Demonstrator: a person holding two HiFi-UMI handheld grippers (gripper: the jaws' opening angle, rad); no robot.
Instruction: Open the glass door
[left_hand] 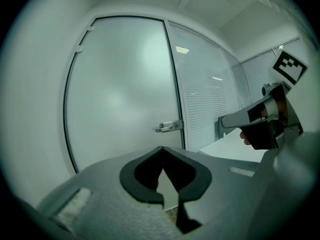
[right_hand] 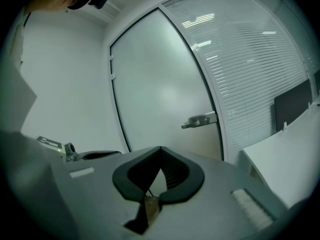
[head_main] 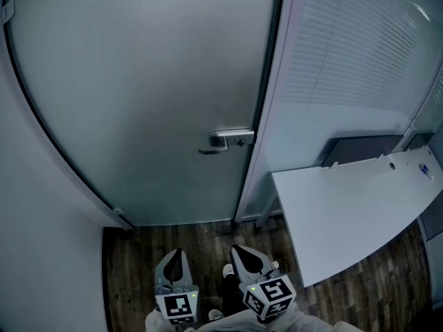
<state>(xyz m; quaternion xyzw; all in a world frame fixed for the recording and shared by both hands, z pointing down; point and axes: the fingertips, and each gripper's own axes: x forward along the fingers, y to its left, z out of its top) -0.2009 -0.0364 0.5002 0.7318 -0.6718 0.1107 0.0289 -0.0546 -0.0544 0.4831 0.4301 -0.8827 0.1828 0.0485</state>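
A frosted glass door (head_main: 138, 81) stands closed in front of me, its metal lever handle (head_main: 232, 139) at its right edge. The handle (left_hand: 170, 126) also shows in the left gripper view, and the handle (right_hand: 200, 120) sits right of centre in the right gripper view. My left gripper (head_main: 174, 261) and right gripper (head_main: 247, 258) are low, side by side over the floor, well short of the door. Both point toward it. The left gripper (left_hand: 162, 148) is shut with nothing in it. The right gripper (right_hand: 161, 148) looks shut and empty too.
A white desk (head_main: 360, 206) stands to the right, with a dark panel (head_main: 360, 147) behind it against a partition with blinds (head_main: 346, 61). A white wall (head_main: 41, 220) closes the left side. Dark wooden floor (head_main: 138, 254) lies between me and the door.
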